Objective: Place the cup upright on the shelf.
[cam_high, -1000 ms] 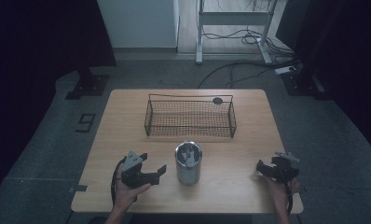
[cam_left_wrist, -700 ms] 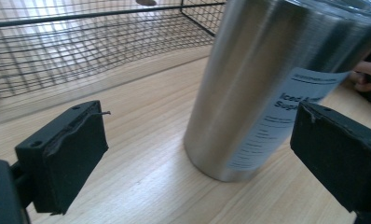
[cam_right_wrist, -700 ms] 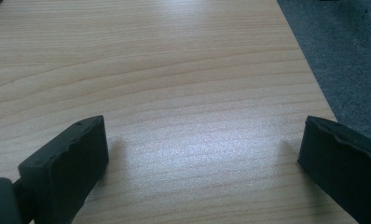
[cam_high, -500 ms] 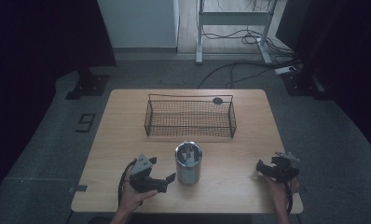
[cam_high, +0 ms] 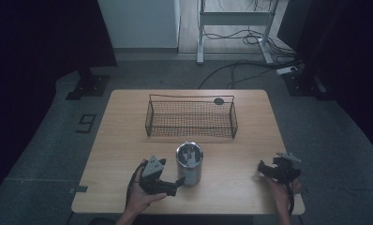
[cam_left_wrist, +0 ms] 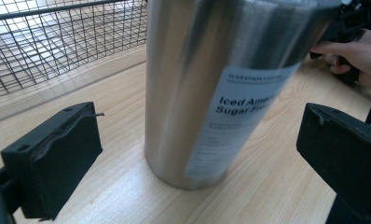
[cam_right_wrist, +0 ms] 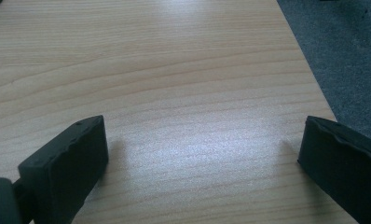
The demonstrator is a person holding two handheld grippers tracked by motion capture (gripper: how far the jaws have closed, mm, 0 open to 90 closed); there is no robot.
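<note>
A shiny metal can [cam_high: 189, 164] with a white label [cam_left_wrist: 239, 116] stands upright near the table's front middle. My left gripper [cam_high: 175, 184] lies just left of it, held by a hand, pointing at the can. Its jaws have just been opening and stand wide; the can rises straight ahead of the gap, and neither pad [cam_left_wrist: 58, 158] touches it. My right gripper [cam_high: 262, 170] rests open at the table's front right, with bare wood between its pads [cam_right_wrist: 67, 163].
A black wire basket [cam_high: 190, 131] stands behind the can at mid table, seen close in the left gripper view [cam_left_wrist: 58, 42]. A small dark disc [cam_high: 218, 101] lies behind the basket. The table's right edge [cam_right_wrist: 309, 74] runs near the right gripper.
The left gripper has slid right toward the can and its jaws have spread wider. The right gripper and the can have stayed put.
</note>
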